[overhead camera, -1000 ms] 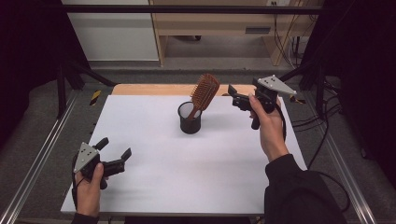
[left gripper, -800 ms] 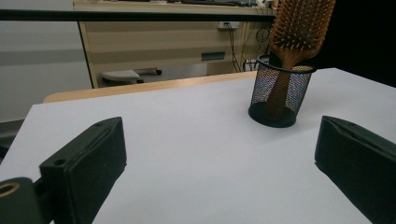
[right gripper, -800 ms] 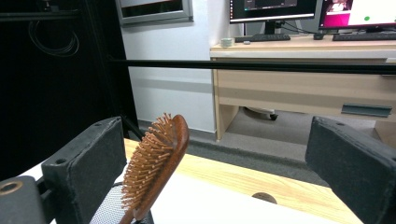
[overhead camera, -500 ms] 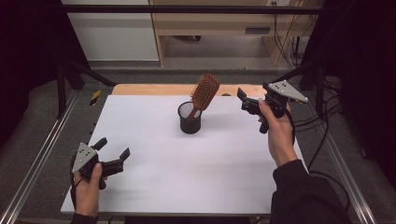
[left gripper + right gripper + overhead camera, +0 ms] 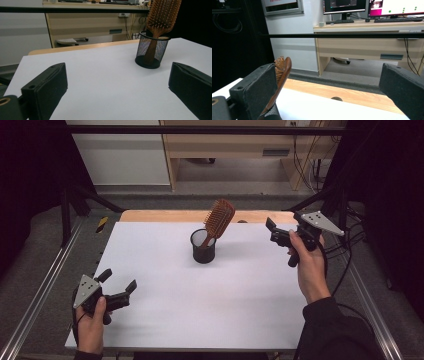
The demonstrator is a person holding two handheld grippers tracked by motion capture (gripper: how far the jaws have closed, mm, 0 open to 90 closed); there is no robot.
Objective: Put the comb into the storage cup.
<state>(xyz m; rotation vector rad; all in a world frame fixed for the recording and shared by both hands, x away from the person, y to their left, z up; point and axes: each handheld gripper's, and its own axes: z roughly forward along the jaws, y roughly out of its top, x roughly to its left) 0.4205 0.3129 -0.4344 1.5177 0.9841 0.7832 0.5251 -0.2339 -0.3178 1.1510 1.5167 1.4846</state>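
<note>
A wooden hairbrush (image 5: 219,217) stands handle-down and leaning in a black mesh cup (image 5: 203,247) at the middle back of the white table top (image 5: 210,305). My right gripper (image 5: 272,231) hovers to the right of the cup, apart from the brush. Its jaws have just been opening and stand open with nothing between them. In the right gripper view the brush (image 5: 283,72) shows just past the left jaw, outside the right gripper (image 5: 327,90). My left gripper (image 5: 119,279) rests open near the front left corner. From there the left gripper (image 5: 117,82) faces the cup (image 5: 151,50) and brush (image 5: 163,15) farther off.
A wooden strip (image 5: 165,215) runs along the table's far edge. Metal rails (image 5: 45,290) flank both sides. Cables (image 5: 345,250) hang at the right. A desk (image 5: 367,42) with monitors stands beyond the table.
My right gripper has drawn back to the right, away from the brush, which stays leaning in the cup. The left gripper has kept still.
</note>
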